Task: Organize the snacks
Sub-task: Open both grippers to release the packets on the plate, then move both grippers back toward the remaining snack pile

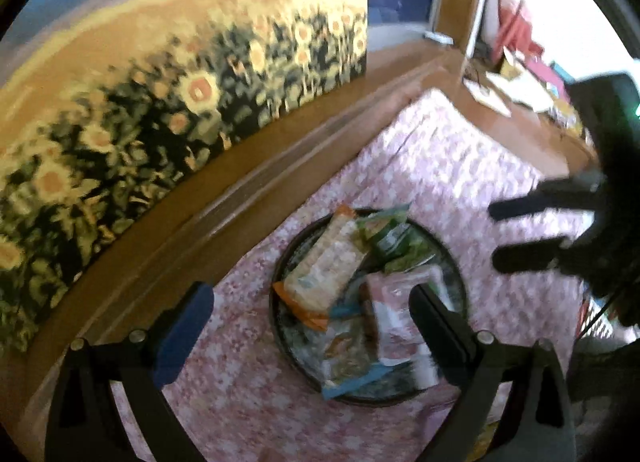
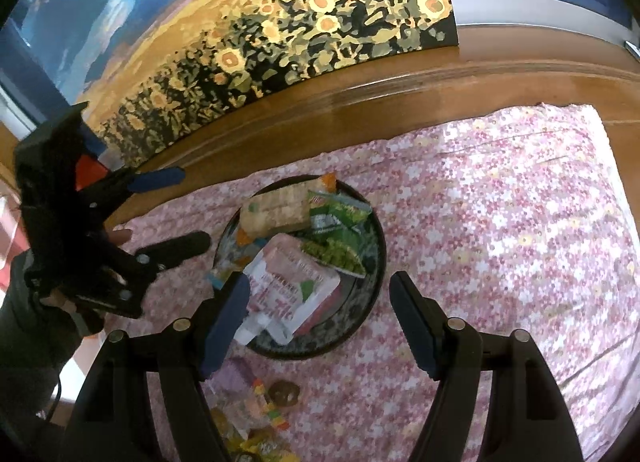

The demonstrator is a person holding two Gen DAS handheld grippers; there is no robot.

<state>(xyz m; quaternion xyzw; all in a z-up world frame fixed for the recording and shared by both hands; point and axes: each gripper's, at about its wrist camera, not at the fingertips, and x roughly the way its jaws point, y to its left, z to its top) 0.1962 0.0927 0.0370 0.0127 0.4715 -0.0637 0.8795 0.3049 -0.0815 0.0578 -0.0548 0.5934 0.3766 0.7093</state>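
Several packets (image 2: 294,258) piled in tray (image 2: 376,246); loose sweets (image 2: 256,414) at six o'clock left. Both claws, left (image 1: 312,314) and right (image 2: 316,318), agape, empty.

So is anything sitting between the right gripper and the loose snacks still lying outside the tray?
Nothing visible. The right gripper hangs open above the floral cloth; the loose snacks lie just below its fingers, near the round tray, uncovered.

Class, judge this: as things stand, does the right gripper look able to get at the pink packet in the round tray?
Probably yes. The right gripper is open above the pink packet, which lies on top in the round tray; nothing covers it.
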